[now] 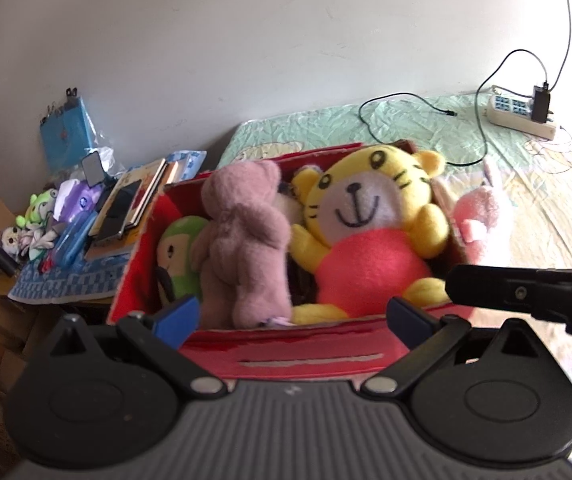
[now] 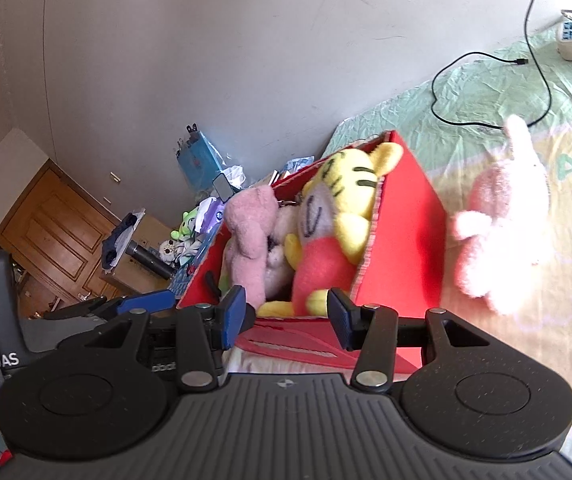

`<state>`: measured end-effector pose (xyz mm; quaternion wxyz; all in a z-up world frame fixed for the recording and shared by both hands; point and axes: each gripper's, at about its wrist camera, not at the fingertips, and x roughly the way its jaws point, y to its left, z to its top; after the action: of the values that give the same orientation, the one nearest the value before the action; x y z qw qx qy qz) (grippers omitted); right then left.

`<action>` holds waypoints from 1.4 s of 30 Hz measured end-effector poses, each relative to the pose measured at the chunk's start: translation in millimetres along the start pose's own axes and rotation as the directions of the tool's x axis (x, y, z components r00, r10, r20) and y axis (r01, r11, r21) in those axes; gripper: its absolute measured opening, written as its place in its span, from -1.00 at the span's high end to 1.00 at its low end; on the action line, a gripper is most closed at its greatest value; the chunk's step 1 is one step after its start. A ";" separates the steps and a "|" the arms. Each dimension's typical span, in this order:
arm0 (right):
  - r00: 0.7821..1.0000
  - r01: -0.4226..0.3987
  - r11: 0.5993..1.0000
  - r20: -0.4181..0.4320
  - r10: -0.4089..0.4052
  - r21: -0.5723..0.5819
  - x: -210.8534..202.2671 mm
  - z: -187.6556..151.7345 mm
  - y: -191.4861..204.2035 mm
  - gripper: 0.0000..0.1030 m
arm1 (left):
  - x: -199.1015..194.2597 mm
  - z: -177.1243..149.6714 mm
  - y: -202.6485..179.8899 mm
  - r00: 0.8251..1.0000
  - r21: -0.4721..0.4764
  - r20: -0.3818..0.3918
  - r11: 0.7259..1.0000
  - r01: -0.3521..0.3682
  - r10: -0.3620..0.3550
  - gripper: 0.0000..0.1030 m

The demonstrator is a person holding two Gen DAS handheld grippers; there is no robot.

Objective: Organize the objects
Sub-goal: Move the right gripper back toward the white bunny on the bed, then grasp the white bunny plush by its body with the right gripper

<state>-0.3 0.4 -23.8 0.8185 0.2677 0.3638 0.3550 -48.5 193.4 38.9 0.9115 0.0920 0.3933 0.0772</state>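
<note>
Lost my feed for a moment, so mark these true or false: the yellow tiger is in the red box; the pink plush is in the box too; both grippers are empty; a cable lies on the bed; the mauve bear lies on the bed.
1. The yellow tiger sits in the red box. True.
2. The pink plush is in the box. False: it lies on the bed beside it.
3. The left gripper and right gripper hold nothing. True.
4. A black cable lies on the bed. True.
5. The mauve bear lies on the bed. False: it is in the box.
</note>
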 end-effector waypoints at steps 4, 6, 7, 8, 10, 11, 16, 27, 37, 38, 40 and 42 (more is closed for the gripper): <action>1.000 0.025 1.000 0.005 -0.025 0.019 -12.5 1.0 -17.1 0.04 | -5.8 -2.2 -12.1 0.998 -0.012 0.009 0.998 0.059 -0.059 -0.93; 0.999 0.049 0.998 0.008 -0.050 0.031 -18.6 1.4 -27.8 0.04 | -7.6 -2.7 -18.5 0.994 -0.024 0.013 0.994 0.105 -0.105 -0.92; 0.998 0.064 0.997 0.009 -0.064 0.038 -20.8 1.6 -33.1 0.04 | -8.5 -3.0 -22.0 0.991 -0.030 0.016 0.991 0.131 -0.130 -0.91; 0.997 0.077 0.996 0.009 -0.078 0.043 -23.5 2.6 -39.7 0.04 | -9.7 -3.1 -25.4 0.987 -0.036 0.019 0.986 0.160 -0.159 -0.91; 0.995 0.101 0.994 0.010 -0.102 0.045 -26.3 4.9 -49.6 0.04 | -11.8 -4.7 -33.3 0.976 -0.042 0.028 0.976 0.216 -0.215 -0.91; 0.994 0.110 0.993 0.012 -0.111 0.043 -27.3 6.7 -54.2 0.04 | -12.3 -5.5 -38.2 0.970 -0.039 0.032 0.970 0.241 -0.240 -0.91; 0.990 0.140 0.990 0.030 -0.140 0.016 -25.9 19.0 -69.1 0.04 | -12.7 -11.6 -63.2 0.934 -0.018 0.033 0.934 0.358 -0.357 -0.91; 0.992 0.125 0.991 -0.008 -0.125 -0.056 24.9 50.8 -79.8 0.04 | -2.7 -27.9 -89.4 0.898 0.008 -0.034 0.899 0.438 -0.438 -0.91; 0.987 0.137 0.991 -0.080 -0.137 -0.007 45.8 45.9 -103.6 0.11 | -5.3 -26.9 -80.0 0.907 0.014 -0.025 0.907 0.422 -0.421 -0.92; 0.987 0.140 0.990 -0.072 -0.141 -0.007 41.0 45.7 -105.1 0.11 | -5.2 -26.1 -81.2 0.904 0.020 -0.023 0.904 0.427 -0.426 -0.92; 0.985 0.164 0.986 -0.058 -0.164 -0.010 30.1 46.1 -110.5 0.11 | -4.3 -24.0 -85.6 0.897 0.032 -0.020 0.897 0.441 -0.441 -0.92; 0.982 0.186 0.983 -0.046 -0.185 0.001 19.2 46.6 -118.1 0.11 | -3.8 -20.9 -91.8 0.889 0.047 -0.019 0.888 0.458 -0.457 -0.92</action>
<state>91.2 -64.5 -86.3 0.8388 0.2265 0.4067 0.2823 -60.0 105.7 6.5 0.9001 0.0191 0.4090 -0.1490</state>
